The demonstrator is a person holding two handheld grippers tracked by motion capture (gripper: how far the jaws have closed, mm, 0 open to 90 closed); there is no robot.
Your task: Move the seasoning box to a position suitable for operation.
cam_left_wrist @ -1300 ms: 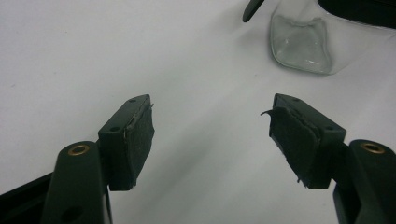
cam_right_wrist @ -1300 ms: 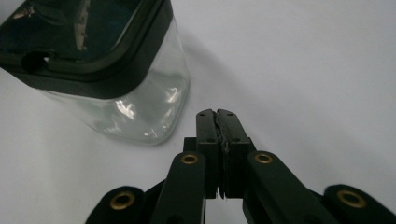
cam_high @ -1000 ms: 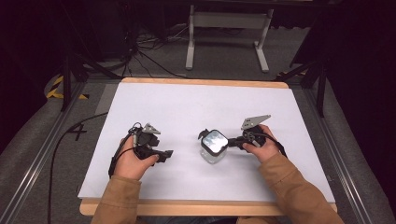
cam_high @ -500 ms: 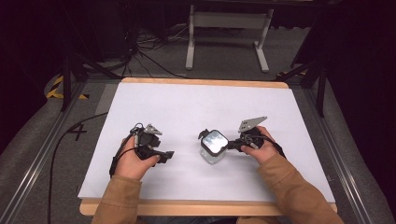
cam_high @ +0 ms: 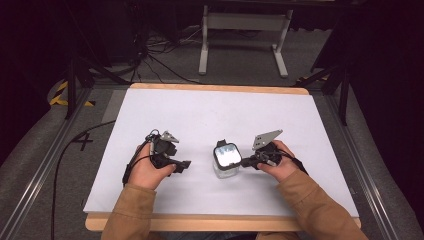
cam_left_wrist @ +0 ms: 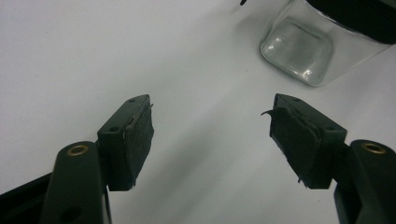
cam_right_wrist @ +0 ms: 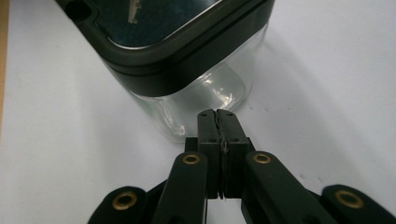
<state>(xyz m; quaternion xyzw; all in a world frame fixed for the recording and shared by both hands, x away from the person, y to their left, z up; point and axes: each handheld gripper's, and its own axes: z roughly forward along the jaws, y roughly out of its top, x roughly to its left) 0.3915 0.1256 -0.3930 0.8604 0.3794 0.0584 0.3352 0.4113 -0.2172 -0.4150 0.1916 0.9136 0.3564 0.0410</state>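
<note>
a white table (cam_high: 210,115) with a pale wooden edge takes up the middle of the high view, standing on a grey floor with black cables (cam_high: 160,50) at about 11 o'clock beyond it and a grey metal stand (cam_high: 243,25) at 12 o'clock.

two forearms in tan sleeves (cam_high: 320,210) come in from 6 o'clock, each hand holding a gripper low on the table.

the left gripper (cam_high: 181,165) sits at about 7 o'clock from the table's centre, pointing toward 3 o'clock. in the left gripper view its jaws stand wide apart with only bare table between the worn pads (cam_left_wrist: 140,135); it has hold of nothing.

the right gripper (cam_high: 245,162) sits at about 5 o'clock from the centre, pointing toward 9 o'clock, with a grey three-cornered plate on top. in the right gripper view its jaws are pressed fully together, pad against pad, gripping nothing, and their tips are just beside the jar's lower wall; i cannot tell whether they touch it.

between the two grippers stands a square clear glass jar (cam_high: 226,167), upright, close to the right gripper and apart from the left. a black-rimmed lid (cam_right_wrist: 187,51) with a clear window is on it. through the glass walls nothing is seen inside.
</note>
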